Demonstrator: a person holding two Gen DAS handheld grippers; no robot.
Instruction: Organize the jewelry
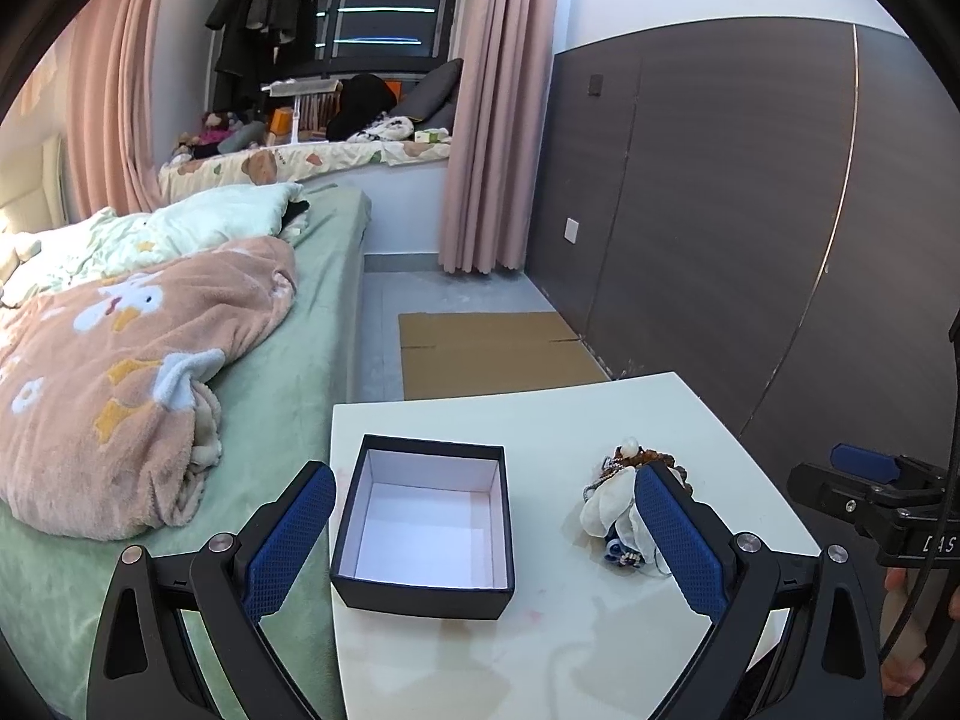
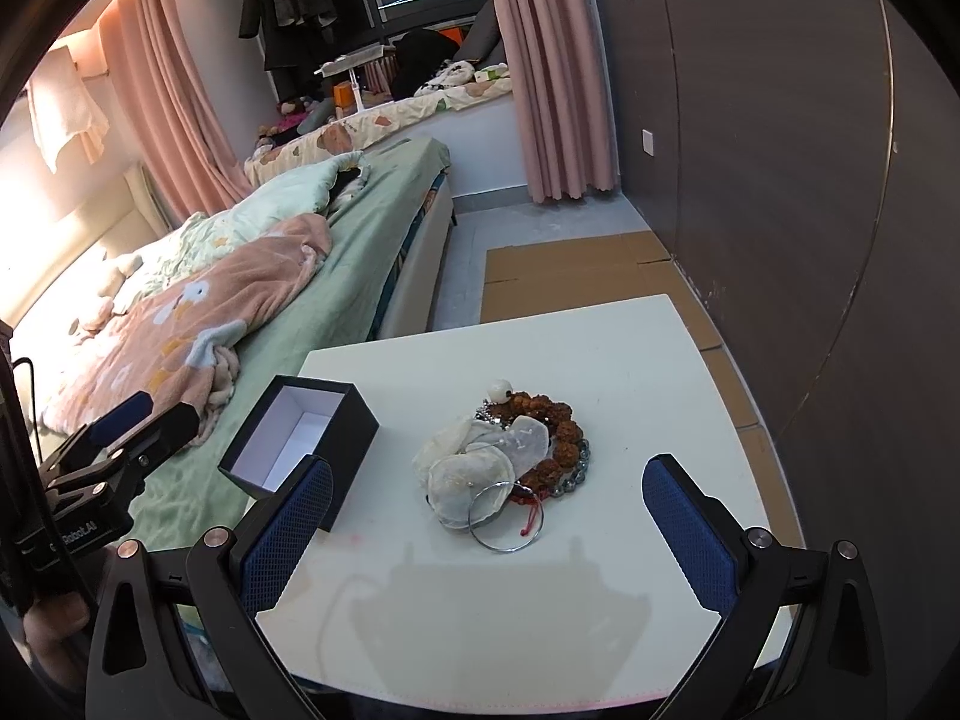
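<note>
Jewelry lies in a small heap near the middle of the white tabletop: pale shell-like discs, a brown beaded bracelet, a thin silver hoop and a white bead on top. Just to its left stands a black box, lid off, its white inside bare. Both claws hang above the near edge, empty. The left claw is spread wide, the box sitting between its blue pads, and the right claw is likewise wide, framing the heap. Beside the tabletop, a bed carries a rumpled pink blanket.
</note>
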